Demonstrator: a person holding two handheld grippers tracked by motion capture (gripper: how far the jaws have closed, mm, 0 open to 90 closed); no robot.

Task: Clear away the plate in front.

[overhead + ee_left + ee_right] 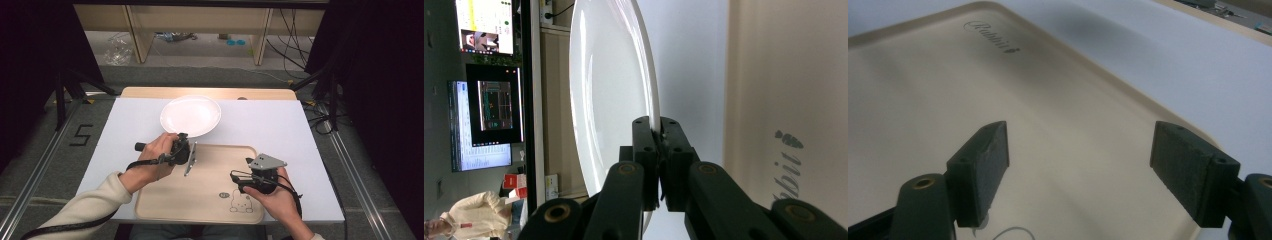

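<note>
A white plate (190, 116) lies at the back middle of the white table, its near edge by the tray's far rim. My left gripper (182, 137), rolled on its side, is shut on that near rim. In the left gripper view the plate (609, 90) stands edge-on, and the left gripper (659, 134) pinches its thin rim between both pads. My right gripper (241, 169) hovers over the right half of the beige tray (200, 200). In the right gripper view it (1080, 160) is open, nothing between its jaws, with the tray (998, 100) below.
The tray carries a printed rabbit drawing (241, 202) near its front right corner. White table covering (270, 125) surrounds the tray and plate. Monitors (491, 105) and a person (479, 212) stand far off in the left gripper view.
</note>
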